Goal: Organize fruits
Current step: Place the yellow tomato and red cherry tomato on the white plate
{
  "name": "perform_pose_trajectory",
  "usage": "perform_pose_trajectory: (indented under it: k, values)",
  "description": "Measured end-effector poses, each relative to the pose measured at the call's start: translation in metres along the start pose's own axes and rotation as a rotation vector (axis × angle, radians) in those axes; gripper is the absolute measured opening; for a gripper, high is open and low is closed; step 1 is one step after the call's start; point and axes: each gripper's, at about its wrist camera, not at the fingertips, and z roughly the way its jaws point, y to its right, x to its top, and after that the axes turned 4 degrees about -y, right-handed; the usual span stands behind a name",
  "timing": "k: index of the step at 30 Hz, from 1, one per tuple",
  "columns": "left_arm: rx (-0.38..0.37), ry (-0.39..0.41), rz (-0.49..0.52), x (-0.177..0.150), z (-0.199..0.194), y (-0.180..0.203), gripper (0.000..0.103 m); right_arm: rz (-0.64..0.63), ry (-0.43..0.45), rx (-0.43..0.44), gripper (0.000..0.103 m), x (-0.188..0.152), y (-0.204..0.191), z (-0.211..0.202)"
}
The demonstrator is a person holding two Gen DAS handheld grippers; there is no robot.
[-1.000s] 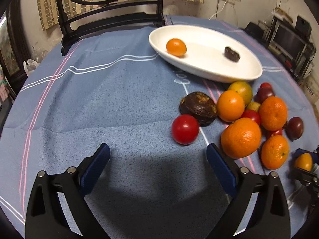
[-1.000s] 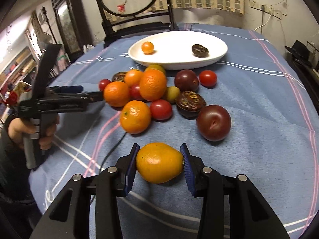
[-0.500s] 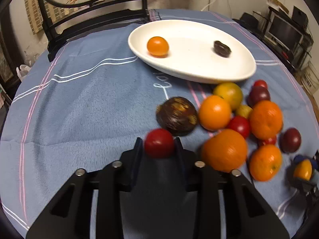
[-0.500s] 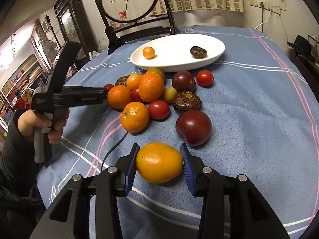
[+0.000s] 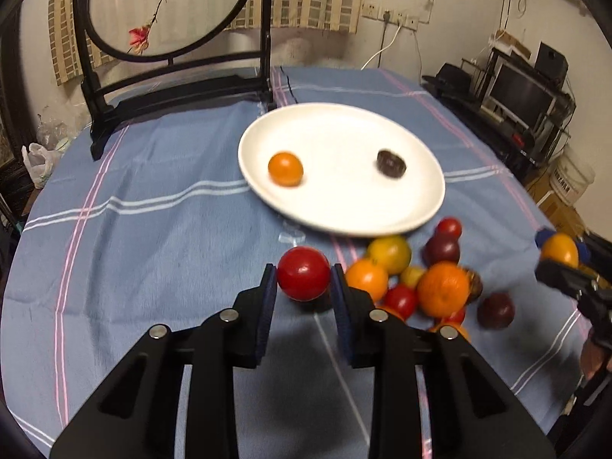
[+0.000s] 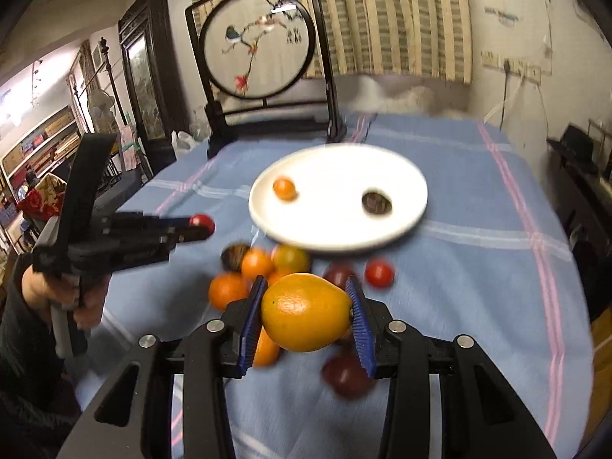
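Note:
My left gripper [image 5: 303,277] is shut on a red tomato [image 5: 303,273] and holds it above the blue cloth, short of the white plate [image 5: 420,206]. My right gripper [image 6: 306,311] is shut on a yellow-orange lemon [image 6: 306,311], lifted above the fruit pile. The plate [image 6: 405,214] holds a small orange [image 5: 285,168] and a dark fruit [image 5: 391,161]. The pile [image 5: 420,283] of oranges, tomatoes and dark plums lies in front of the plate. The left gripper with its tomato [image 6: 202,222] shows at the left of the right wrist view.
A black-framed round embroidered screen [image 5: 168,11] stands at the table's far edge behind the plate. The round table [image 5: 153,210] is covered by a blue striped cloth. Shelves and equipment [image 5: 524,95] stand beyond its right side.
My left gripper closed on the red tomato and lifted it toward the plate. My right gripper rose with the lemon and moved forward over the pile.

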Motion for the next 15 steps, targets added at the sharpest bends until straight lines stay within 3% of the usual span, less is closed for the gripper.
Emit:
perform_pose_trajectory:
  k: [3, 7, 15]
  values:
    - [-0.013, 0.016, -0.004, 0.021, 0.005, 0.003, 0.028, -0.019, 0.011, -0.022, 0.042, 0.029, 0.001, 0.014]
    - [-0.021, 0.024, -0.028, 0.053, 0.022, 0.006, 0.028, -0.039, -0.04, -0.063, 0.042, 0.058, 0.008, 0.054]
    - [-0.035, -0.043, -0.026, 0.097, 0.084, 0.023, 0.028, -0.087, -0.194, -0.136, 0.042, 0.075, 0.018, 0.137]
